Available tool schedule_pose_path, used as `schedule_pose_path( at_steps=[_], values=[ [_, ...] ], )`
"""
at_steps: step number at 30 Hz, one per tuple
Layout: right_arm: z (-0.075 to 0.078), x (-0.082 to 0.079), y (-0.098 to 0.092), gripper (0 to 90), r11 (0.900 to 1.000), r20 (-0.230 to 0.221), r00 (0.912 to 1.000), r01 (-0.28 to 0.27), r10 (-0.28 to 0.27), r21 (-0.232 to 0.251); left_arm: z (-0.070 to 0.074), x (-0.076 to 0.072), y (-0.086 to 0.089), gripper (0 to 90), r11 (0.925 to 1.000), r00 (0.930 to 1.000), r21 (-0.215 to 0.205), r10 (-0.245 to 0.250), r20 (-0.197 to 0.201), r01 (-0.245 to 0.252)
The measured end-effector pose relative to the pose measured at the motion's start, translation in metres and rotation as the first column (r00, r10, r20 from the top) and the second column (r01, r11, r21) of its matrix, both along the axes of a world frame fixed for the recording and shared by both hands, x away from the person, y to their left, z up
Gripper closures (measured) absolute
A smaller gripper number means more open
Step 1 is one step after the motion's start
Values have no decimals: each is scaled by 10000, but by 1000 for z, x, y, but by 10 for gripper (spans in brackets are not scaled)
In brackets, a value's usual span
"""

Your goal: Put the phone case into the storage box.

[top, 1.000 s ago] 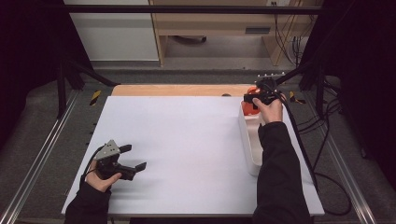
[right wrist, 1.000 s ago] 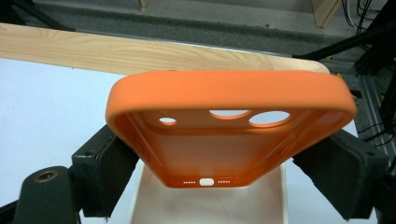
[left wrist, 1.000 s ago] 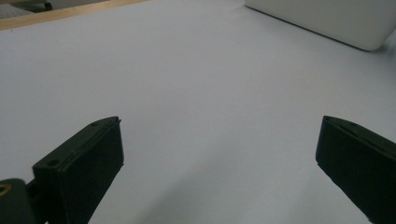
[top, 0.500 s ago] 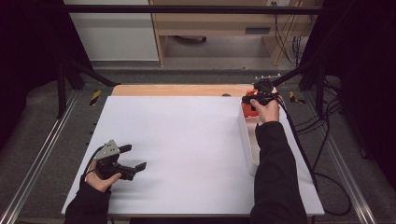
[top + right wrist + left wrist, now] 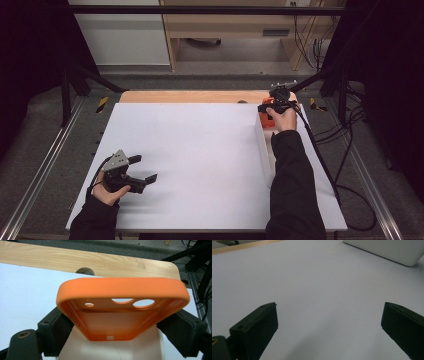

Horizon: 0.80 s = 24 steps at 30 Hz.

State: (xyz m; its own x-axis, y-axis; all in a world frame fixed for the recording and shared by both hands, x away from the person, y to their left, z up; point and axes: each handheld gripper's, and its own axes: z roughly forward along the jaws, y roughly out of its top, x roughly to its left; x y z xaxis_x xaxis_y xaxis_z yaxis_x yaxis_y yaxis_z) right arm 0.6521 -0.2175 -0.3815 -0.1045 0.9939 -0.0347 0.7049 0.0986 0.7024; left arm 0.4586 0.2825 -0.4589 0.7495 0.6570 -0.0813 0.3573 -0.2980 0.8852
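Pinching an orange phone case by its two long sides, the right gripper holds it above the far end of a white tray, near the table's far right corner. The case looks light, soft and easily squashed, so a gentle hold across the rims suits it. The right arm stretches forward over the tray. The left gripper rests low at the near left, jaws spread and empty
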Motion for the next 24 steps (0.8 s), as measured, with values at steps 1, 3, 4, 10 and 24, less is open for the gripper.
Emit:
schedule_pose_path(
  at_steps=[1,3,4,10,24],
  values=[
    [-1,0,0,153,10000,-14,10000,-26,26,-31,0,0,0,4,10000,10000,2,-12,-1,12],
    [-2,1,1,153,10000,35,10000,-44,44,-40,0,0,0,4,10000,10000,-1,-10,0,10],
    [-2,1,1,153,10000,60,10000,-28,28,-26,0,0,0,4,10000,10000,-2,-8,-2,8],
    [-3,1,1,152,10000,86,10000,-10,11,-42,0,0,0,4,10000,10000,19,-22,-14,22],
    [-3,3,-1,70,9997,198,9998,-69,65,240,0,0,0,3,10000,10000,-1,-31,-30,31]
  ],
)
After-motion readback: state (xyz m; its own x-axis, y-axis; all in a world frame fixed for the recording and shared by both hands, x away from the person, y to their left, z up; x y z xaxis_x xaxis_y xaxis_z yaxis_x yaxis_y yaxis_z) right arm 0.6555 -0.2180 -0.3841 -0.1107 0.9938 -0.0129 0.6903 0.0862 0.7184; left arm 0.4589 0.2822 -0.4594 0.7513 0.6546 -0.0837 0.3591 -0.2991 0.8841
